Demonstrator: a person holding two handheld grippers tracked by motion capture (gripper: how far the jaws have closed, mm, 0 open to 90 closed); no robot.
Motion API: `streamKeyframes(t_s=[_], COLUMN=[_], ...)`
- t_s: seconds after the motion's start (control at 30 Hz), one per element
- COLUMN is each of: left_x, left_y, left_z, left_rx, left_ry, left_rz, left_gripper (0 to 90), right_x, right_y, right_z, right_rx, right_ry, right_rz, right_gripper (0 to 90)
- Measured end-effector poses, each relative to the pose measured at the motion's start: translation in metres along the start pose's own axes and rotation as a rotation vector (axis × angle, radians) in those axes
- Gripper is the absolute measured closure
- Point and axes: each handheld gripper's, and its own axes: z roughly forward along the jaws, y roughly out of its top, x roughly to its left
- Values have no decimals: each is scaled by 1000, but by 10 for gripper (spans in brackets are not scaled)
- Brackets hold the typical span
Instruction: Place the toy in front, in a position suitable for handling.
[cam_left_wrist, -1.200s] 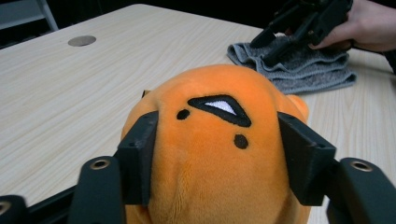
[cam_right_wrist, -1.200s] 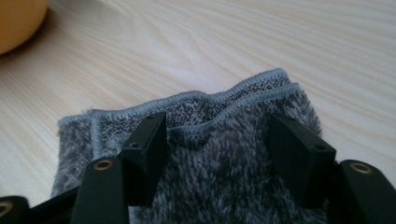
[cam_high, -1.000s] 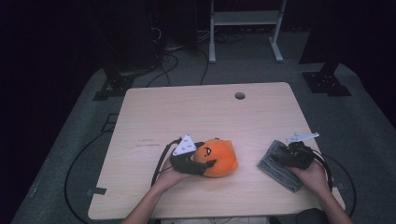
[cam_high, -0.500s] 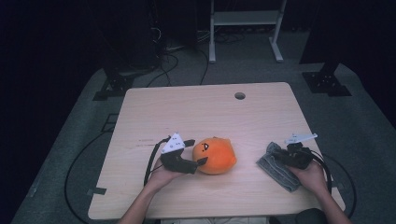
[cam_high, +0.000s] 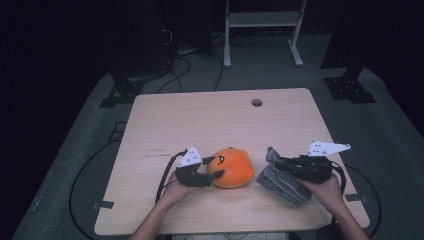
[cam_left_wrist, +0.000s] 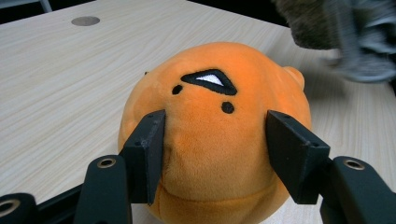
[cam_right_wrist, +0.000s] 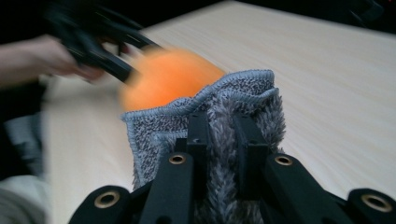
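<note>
An orange plush toy (cam_high: 232, 167) with a stitched face sits near the front middle of the wooden table (cam_high: 210, 120). My left gripper (cam_high: 216, 167) comes at it from the left. Its jaws have just been closing, and the pads now press into the plush (cam_left_wrist: 210, 107) on both sides of my left gripper (cam_left_wrist: 217, 128). To the right, a grey fluffy cloth (cam_high: 280, 185) hangs partly lifted. My right gripper (cam_high: 278, 164) is shut on its upper edge. In the right gripper view the cloth (cam_right_wrist: 233, 93) bunches between the jaws of my right gripper (cam_right_wrist: 222, 126), with the plush (cam_right_wrist: 168, 74) blurred behind it.
A round cable hole (cam_high: 257, 102) lies at the table's back right. Behind the table, on the dark floor, stand a white metal frame (cam_high: 262, 20), black stand bases (cam_high: 350, 87) and loose cables (cam_high: 175, 65). The person's forearms come in over the front edge.
My left gripper has shifted right and closed on the plush. My right gripper has closed on the cloth and lifted its edge off the table.
</note>
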Motion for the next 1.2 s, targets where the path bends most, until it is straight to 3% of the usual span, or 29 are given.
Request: streamKeyframes(t_s=[0.07,0.17,0.27,0.37,0.43,0.5,0.57,0.67,0.8,0.87,0.93,1.0,1.07,1.13,1.2], left_x=[-1,-2,-3,-2,-3,-2,-1,-3,-5,-4,-4,-4,-4,-4,-4], left_y=[0,0,0,-2,-3,-2,-2,-2,-3,-4,-6,-7,-7,-7,-5], left_z=[1,2,3,1,1,1,2,3,5,4,3,2,2,2,0], left_rx=[-1,-3,3,10,10,14,10,18,15,19,22,25,30,38,48], left_ry=[-1,-8,-4,-6,-3,0,-3,-5,-7,-7,-12,-10,-13,-22,-52], left_rz=[-6,-6,5,1,6,3,-13,0,1,0,6,9,11,17,21], left_gripper=[401,406,409,411,411,411,411,412,418,420,427,429,429,430,422], right_x=[14,29,37,39,32,27,19,14,29,36,35,26,16,8,10], right_y=[10,18,19,8,-1,-5,-11,-15,-3,-1,-3,-5,-7,-8,-6], right_z=[14,40,67,83,80,72,62,54,63,72,78,75,67,62,63], right_rx=[-15,5,56,144,138,156,167,137,82,91,128,139,151,128,88], right_ry=[34,62,54,-1,3,-42,-74,-56,32,39,26,-6,-75,-70,-37], right_rz=[-47,-103,-155,-227,-181,-175,-138,-84,-132,-171,-185,-163,-136,-70,-73], right_gripper=[780,779,777,778,780,779,779,778,774,773,775,778,778,777,777])
